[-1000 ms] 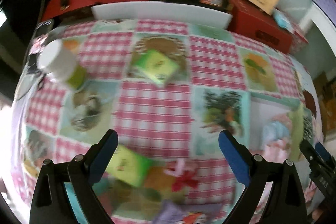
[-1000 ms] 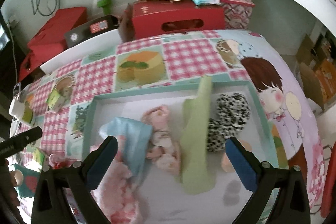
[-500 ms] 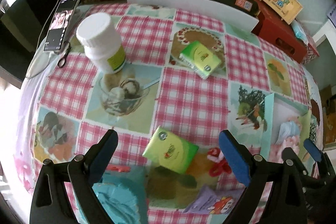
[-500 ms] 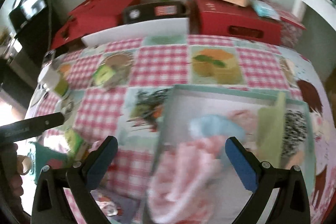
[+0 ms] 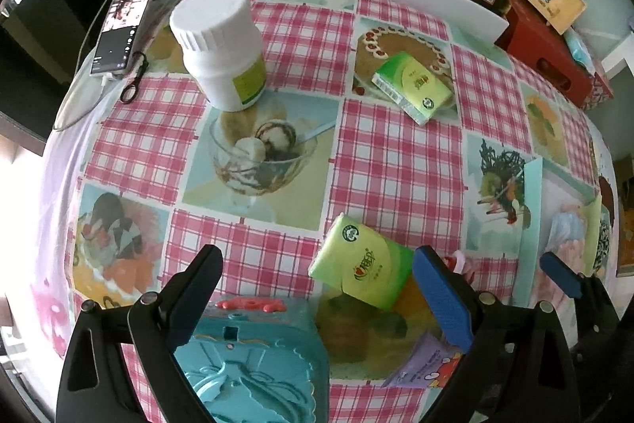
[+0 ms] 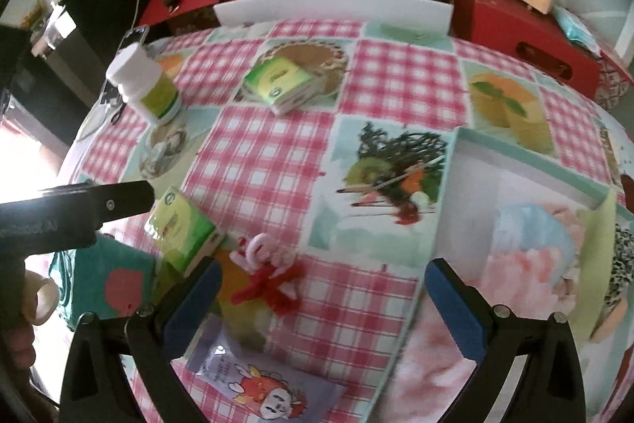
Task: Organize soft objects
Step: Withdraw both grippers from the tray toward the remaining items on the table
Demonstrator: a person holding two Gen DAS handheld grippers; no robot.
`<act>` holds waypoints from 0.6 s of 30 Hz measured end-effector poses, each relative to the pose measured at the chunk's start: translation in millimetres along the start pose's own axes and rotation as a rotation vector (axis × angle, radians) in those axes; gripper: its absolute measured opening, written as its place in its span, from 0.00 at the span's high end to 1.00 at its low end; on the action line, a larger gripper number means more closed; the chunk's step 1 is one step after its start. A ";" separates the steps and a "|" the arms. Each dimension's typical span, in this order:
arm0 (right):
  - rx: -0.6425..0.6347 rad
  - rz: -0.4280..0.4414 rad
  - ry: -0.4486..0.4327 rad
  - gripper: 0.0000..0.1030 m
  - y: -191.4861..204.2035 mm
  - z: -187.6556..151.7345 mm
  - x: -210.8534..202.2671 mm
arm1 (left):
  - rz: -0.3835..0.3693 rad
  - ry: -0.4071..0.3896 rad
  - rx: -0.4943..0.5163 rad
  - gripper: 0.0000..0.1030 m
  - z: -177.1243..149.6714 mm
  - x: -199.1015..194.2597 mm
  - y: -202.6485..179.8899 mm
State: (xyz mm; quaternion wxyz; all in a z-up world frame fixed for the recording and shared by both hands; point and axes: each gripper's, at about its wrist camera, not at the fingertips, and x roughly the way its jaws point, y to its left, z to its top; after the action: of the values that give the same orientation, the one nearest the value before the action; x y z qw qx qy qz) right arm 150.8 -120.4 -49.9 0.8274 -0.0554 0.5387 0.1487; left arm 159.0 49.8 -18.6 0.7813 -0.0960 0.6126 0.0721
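Both my grippers, left gripper (image 5: 317, 288) and right gripper (image 6: 321, 298), are wide open, holding nothing. Next I must grab the fuzzy red-and-pink bow (image 6: 267, 274) near the tray (image 6: 527, 155) of soft things.

Teal tin (image 5: 253, 363) cut off by the lower edge, partly behind a gripper finger. Purple packet (image 6: 261, 387) half covered by the right gripper's finger, print unreadable. Tray (image 6: 527, 153) contents smeared by blur, running past the right edge. Phone (image 5: 123, 22) screen too small to read.
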 end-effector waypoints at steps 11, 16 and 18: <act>-0.054 0.015 0.040 0.00 13.6 -2.9 24.4 | 0.013 0.039 0.056 0.06 -2.8 15.1 -9.4; -0.079 0.008 0.043 0.04 16.6 -3.9 31.5 | 0.020 0.052 0.071 0.06 -1.7 22.3 -12.7; -0.083 -0.007 0.045 0.08 15.0 -4.2 33.1 | 0.019 0.054 0.073 0.06 -1.1 25.3 -14.6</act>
State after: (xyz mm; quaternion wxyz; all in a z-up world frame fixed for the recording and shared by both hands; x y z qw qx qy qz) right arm 155.0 -101.1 -80.6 0.8126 -0.0950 0.5502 0.1670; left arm 167.4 35.2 -42.5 0.7667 -0.0632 0.6366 0.0545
